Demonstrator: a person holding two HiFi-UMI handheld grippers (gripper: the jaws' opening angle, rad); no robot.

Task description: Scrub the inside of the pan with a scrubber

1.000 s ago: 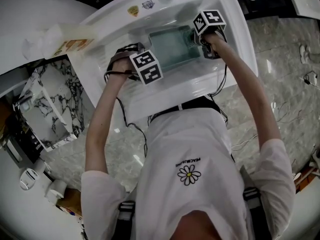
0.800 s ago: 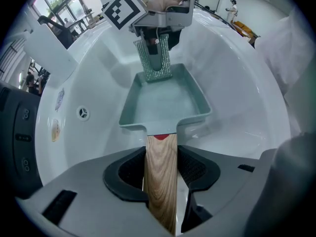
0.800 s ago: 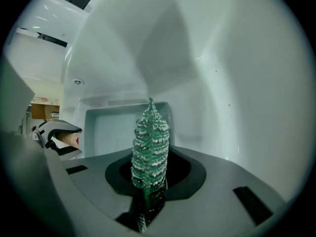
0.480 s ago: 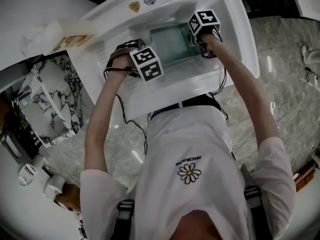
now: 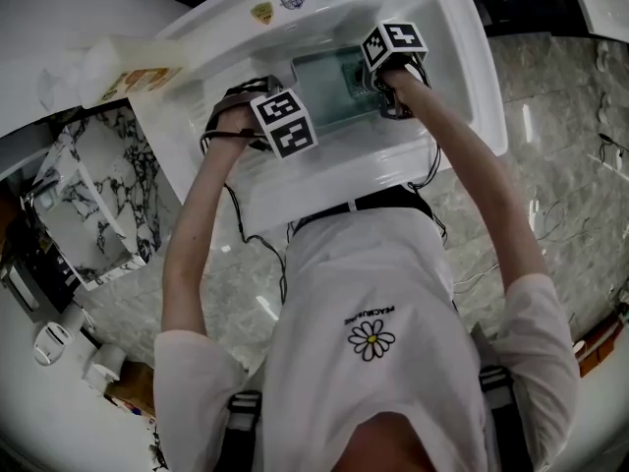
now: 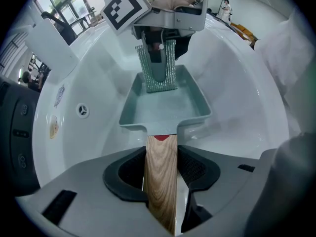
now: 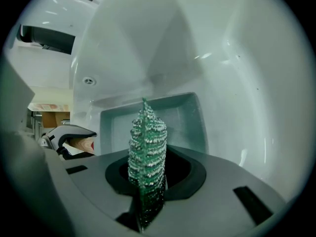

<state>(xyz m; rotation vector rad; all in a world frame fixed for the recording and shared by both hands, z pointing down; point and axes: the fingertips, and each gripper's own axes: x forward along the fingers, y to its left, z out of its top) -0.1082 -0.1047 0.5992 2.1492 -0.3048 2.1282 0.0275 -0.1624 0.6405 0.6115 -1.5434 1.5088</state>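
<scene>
head view, pan: the teal pan [image 5: 329, 85] sits down inside the white basin [image 5: 462, 87], with both arms reaching over it.
head view, tools: the left tool [image 5: 282, 123] is at the pan's left end and the right tool [image 5: 391, 59] is over its right side. The marker cubes cover the jaws from up here, so there's no read on grip in this one.
left gripper view, left tool: clamped tight on the pan's wooden handle [image 6: 160, 181], bracing the pan in the basin.
left gripper view, scrubber: the green mesh scrubber [image 6: 157, 72] hangs from the right tool down into the far end of the pan. It looks like it's touching the inside there.
right gripper view, right tool: jaws pinched on the scrubber, which sticks up between them with its tip over the pan's interior.
right gripper view, pan surface: a bit speckled; could be water or grime, honestly can't tell.
progress: my guess is mid-scrub. Pan is held, scrubber is gripped and inside the pan.
what's left: probably the rest of the floor and the side walls, then pulling out.
hard to make out: the actual contact patch is behind the scrubber. There's no way to judge how clean the pan is, and the pan is too small in the head view to help.
</scene>
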